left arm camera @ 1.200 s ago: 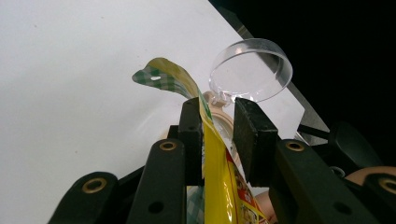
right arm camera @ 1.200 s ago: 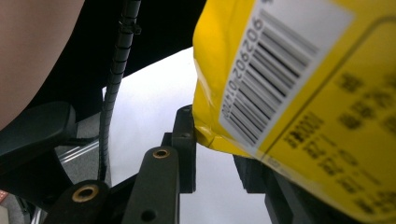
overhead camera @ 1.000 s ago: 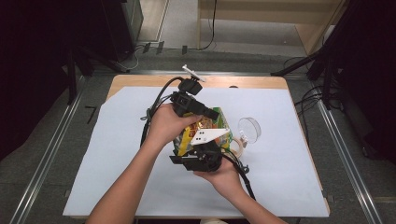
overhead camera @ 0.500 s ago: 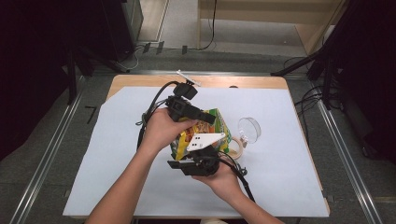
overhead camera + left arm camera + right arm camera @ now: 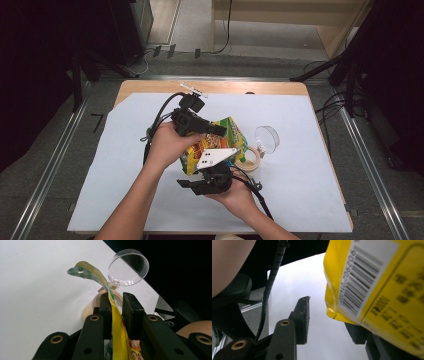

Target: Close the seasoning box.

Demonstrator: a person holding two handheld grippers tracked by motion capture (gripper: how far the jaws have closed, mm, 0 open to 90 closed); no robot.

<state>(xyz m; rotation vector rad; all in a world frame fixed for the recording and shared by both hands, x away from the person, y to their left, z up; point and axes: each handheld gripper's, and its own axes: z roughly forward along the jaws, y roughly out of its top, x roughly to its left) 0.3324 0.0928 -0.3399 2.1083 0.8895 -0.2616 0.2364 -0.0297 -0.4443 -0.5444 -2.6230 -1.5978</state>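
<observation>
A yellow and green snack bag (image 5: 227,137) is held up over the white paper between my two grippers. My left gripper (image 5: 220,131) comes from the left, and its jaws have just been closing. In the left gripper view, the left gripper (image 5: 117,298) is shut on the bag's thin top edge (image 5: 117,320). My right gripper (image 5: 205,172) sits below the bag near the front, its jaws having just been opening. In the right gripper view, the right gripper (image 5: 325,322) stands open. The bag's barcode corner (image 5: 362,282) hangs over its right jaw without being pinched.
A clear round lid (image 5: 267,137) stands on the paper right of the bag, also in the left gripper view as the lid (image 5: 128,267). A beige tape roll (image 5: 250,157) lies beside it. White paper (image 5: 310,190) covers the wooden table (image 5: 150,87); dark floor and rails surround it.
The left gripper has drifted a little toward the near left, taking the bag's top with it. The right gripper's jaws have spread apart and the bag's lower corner is free of them.
</observation>
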